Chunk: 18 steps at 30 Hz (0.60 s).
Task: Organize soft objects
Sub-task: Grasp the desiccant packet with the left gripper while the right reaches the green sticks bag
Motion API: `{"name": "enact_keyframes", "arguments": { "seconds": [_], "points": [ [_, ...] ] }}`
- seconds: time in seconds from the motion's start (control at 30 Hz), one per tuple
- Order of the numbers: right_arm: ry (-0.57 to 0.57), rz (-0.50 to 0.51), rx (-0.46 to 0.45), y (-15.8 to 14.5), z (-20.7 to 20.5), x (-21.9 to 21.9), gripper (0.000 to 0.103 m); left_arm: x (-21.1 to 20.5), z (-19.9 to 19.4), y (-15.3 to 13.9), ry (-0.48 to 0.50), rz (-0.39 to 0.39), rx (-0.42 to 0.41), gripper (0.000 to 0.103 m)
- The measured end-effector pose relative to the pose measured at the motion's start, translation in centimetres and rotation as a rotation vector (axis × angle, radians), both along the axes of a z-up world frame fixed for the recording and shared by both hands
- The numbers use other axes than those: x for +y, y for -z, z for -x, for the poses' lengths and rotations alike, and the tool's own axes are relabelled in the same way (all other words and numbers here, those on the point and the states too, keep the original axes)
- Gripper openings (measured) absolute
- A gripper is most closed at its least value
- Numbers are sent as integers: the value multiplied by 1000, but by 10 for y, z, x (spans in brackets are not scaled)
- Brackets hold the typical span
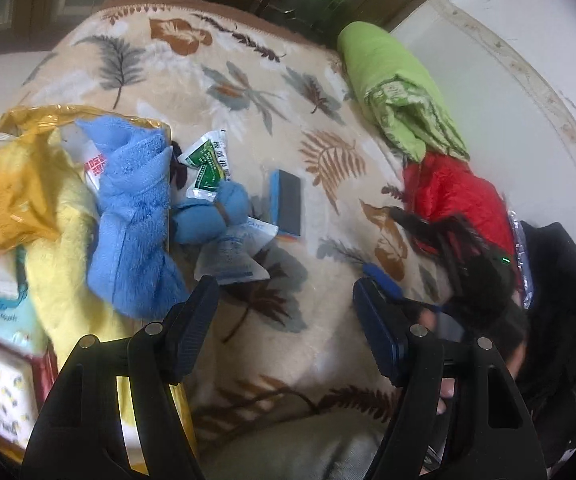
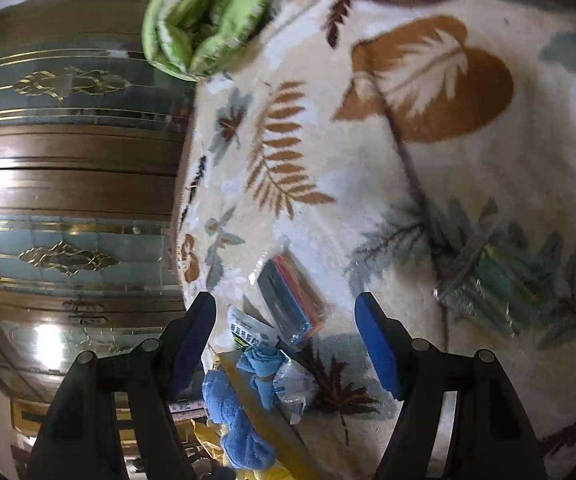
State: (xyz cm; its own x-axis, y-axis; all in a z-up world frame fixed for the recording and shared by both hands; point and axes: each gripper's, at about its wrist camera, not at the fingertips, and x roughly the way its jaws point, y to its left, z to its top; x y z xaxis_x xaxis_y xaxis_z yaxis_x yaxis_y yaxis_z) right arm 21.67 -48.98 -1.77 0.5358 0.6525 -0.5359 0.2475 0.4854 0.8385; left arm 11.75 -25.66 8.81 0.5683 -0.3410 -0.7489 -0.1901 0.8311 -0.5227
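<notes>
Both grippers, left (image 1: pixel 283 312) and right (image 2: pixel 283 320), gape empty above the blanket (image 1: pixel 328 340); next pick seems the sponge (image 1: pixel 285 203) beside the blue towel (image 1: pixel 135 216).

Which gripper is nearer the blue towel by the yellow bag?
Left. The blue towel lies just beyond the left gripper, beside its left finger. The right gripper hangs off to the far side, near the red jacket.

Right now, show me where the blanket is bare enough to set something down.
Bare leaf-print blanket lies between the sponge pack and the red jacket, and beyond the sachets. Crowded: the left side, with blue towel, yellow towel and sachets.
</notes>
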Motion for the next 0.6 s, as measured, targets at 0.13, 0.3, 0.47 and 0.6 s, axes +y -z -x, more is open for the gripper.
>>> {"name": "enact_keyframes", "arguments": {
  "seconds": [0.13, 0.3, 0.47, 0.6],
  "points": [
    [-21, 56, -16, -5, -5, 7, 72, 9, -18, 6, -4, 10, 25, 70],
    [37, 59, 17, 4, -5, -5, 72, 10, -53, 14, 36, -47, 81, 70],
    [330, 221, -38, -20, 28, -49, 72, 3, -83, 33, 82, -116, 161, 70],
    [242, 184, 45, 0, 12, -40, 70, -12, -105, 41, 170, -168, 201, 70]
  ]
}}
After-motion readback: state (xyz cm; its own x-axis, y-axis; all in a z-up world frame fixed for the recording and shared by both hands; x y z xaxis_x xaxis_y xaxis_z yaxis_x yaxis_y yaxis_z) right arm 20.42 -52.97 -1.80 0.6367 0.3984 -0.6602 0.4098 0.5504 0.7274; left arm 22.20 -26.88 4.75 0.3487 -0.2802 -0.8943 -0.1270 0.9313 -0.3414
